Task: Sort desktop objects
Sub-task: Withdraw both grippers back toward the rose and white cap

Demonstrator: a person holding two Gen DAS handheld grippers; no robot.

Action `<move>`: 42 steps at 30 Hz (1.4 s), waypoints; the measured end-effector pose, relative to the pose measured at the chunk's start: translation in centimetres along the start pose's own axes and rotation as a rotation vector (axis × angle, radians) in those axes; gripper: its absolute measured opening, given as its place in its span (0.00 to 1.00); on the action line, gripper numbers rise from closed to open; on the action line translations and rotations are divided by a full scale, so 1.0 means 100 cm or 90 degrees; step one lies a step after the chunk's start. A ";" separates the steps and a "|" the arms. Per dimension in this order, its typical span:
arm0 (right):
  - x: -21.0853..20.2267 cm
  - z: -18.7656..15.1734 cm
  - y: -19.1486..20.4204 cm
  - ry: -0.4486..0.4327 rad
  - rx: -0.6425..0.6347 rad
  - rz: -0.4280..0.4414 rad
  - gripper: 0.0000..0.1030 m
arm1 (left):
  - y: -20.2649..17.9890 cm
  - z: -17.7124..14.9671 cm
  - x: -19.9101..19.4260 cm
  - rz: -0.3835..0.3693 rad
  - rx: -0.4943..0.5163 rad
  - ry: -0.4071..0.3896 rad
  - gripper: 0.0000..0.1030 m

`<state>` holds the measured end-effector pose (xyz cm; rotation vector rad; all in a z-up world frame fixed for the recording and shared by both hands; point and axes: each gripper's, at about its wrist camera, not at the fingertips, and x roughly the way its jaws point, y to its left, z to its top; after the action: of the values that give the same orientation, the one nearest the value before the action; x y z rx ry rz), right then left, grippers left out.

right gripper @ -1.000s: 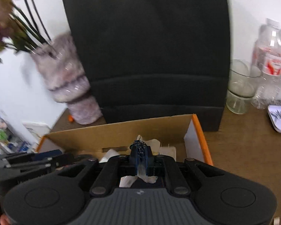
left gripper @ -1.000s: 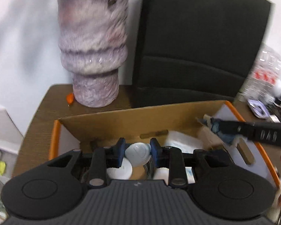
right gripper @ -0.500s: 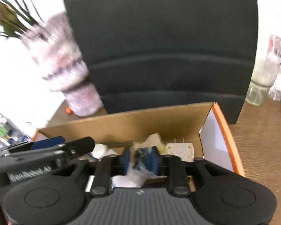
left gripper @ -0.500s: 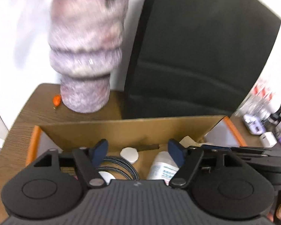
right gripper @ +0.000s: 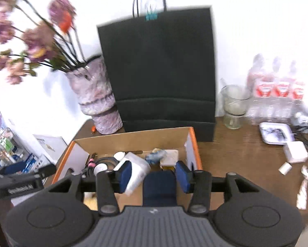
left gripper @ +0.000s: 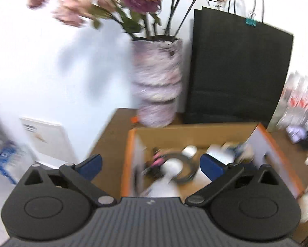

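Note:
An orange-edged cardboard box [right gripper: 192, 144] sits on the brown desk and holds several sorted things: a white bottle [right gripper: 137, 164], a coiled cable [right gripper: 106, 160], a white round disc [right gripper: 119, 155] and a bluish crumpled piece [right gripper: 156, 156]. The box also shows in the left wrist view [left gripper: 126, 160], blurred. My left gripper [left gripper: 150, 164] is wide open and empty, above the box's near left part. My right gripper [right gripper: 154, 174] is open and empty, above the box's near edge. The left gripper shows at the lower left of the right wrist view [right gripper: 20, 177].
A purple vase [right gripper: 98, 100] with flowers and a tall black paper bag [right gripper: 162, 72] stand behind the box. To the right are a glass [right gripper: 234, 107], water bottles [right gripper: 277, 90], a white tray [right gripper: 277, 135], a white adapter [right gripper: 295, 154] and paper scraps [right gripper: 304, 187].
The left gripper opened and dropped the white disc into the box; the right opened and let go of the bluish piece. Both have pulled back and up from the box.

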<state>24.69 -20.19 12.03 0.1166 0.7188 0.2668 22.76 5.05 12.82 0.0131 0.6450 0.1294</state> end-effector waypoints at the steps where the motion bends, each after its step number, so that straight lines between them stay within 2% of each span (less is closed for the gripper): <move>1: -0.019 -0.018 -0.002 -0.033 -0.018 0.005 0.59 | 0.001 -0.016 -0.015 0.000 0.017 -0.015 1.00; 2: -0.034 -0.036 -0.003 -0.055 -0.041 0.003 0.67 | 0.002 -0.033 -0.031 -0.013 0.040 -0.034 1.00; 5: -0.060 -0.085 -0.003 -0.092 -0.096 -0.037 0.68 | 0.003 -0.082 -0.076 -0.037 0.066 -0.112 1.00; 7: -0.074 -0.123 -0.006 -0.107 -0.095 -0.054 0.68 | 0.002 -0.116 -0.107 -0.043 0.061 -0.153 1.00; 11: -0.097 -0.192 -0.001 -0.101 -0.108 -0.055 0.67 | 0.000 -0.175 -0.159 -0.095 0.049 -0.174 1.00; 17: -0.131 -0.273 0.020 -0.078 -0.138 -0.017 0.69 | -0.006 -0.246 -0.190 -0.066 0.017 -0.149 1.00; 19: -0.140 -0.292 0.021 -0.081 -0.133 0.005 0.72 | -0.011 -0.268 -0.195 -0.021 0.016 -0.170 1.00; 20: -0.145 -0.299 0.021 -0.085 -0.133 0.013 0.78 | -0.016 -0.277 -0.198 0.002 0.038 -0.181 1.00; 23: -0.151 -0.311 0.018 -0.098 -0.135 0.004 0.84 | -0.027 -0.291 -0.206 0.027 0.113 -0.201 1.00; 26: -0.152 -0.316 0.010 -0.096 -0.126 -0.006 0.86 | -0.030 -0.296 -0.206 0.043 0.108 -0.209 1.00; 30: -0.149 -0.324 -0.006 -0.103 -0.085 -0.001 0.90 | -0.024 -0.297 -0.196 0.039 0.076 -0.176 1.00; 34: -0.141 -0.325 -0.020 -0.077 -0.034 0.011 0.91 | -0.018 -0.297 -0.191 0.036 0.048 -0.149 1.00; 37: -0.140 -0.325 -0.022 -0.075 -0.020 0.010 0.91 | -0.021 -0.296 -0.186 0.024 0.062 -0.120 1.00; 42: -0.139 -0.328 -0.025 -0.075 -0.009 0.004 0.91 | -0.025 -0.300 -0.187 -0.002 0.085 -0.124 1.00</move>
<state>-6.55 -25.98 -4.15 0.1201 0.5991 0.2695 -9.77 -0.56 -0.09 0.1509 0.4582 0.0806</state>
